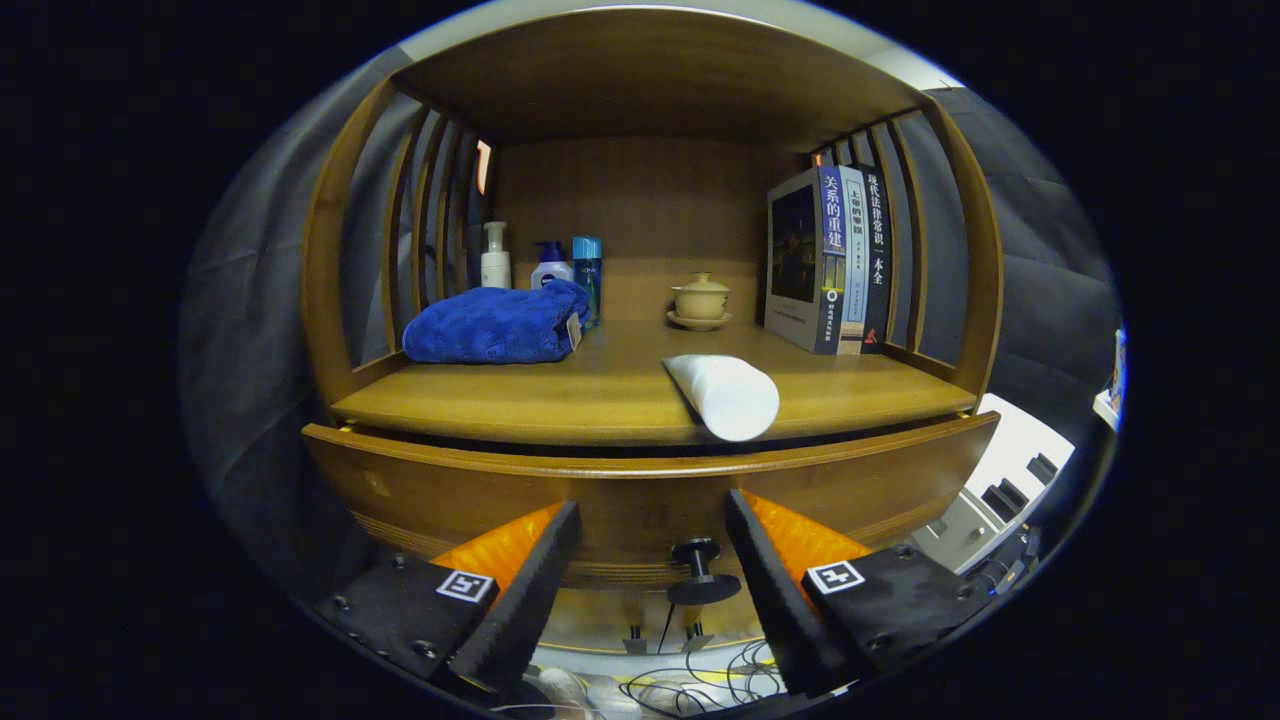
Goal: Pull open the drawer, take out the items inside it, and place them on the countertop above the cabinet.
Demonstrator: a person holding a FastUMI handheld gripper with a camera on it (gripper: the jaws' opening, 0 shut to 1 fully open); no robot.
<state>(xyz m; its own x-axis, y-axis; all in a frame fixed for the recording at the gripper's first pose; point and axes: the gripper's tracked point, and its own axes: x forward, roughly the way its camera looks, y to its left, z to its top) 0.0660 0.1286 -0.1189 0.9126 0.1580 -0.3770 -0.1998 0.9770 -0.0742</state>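
One white tube [728,395] already lies on the countertop [600,395] while our tongs [652,540] hang spread before the drawer [620,495].

We see the two fingers apart, gripping nothing, with the drawer's small dark knob [698,570] between them, touching neither. The drawer front stands slightly out from the cabinet, just ahead of the fingertips. Beyond them, on the countertop, the tube rests near the front edge; farther back sit a folded blue towel [495,325], three bottles [545,262], a lidded cup [700,300] and upright books [835,260].
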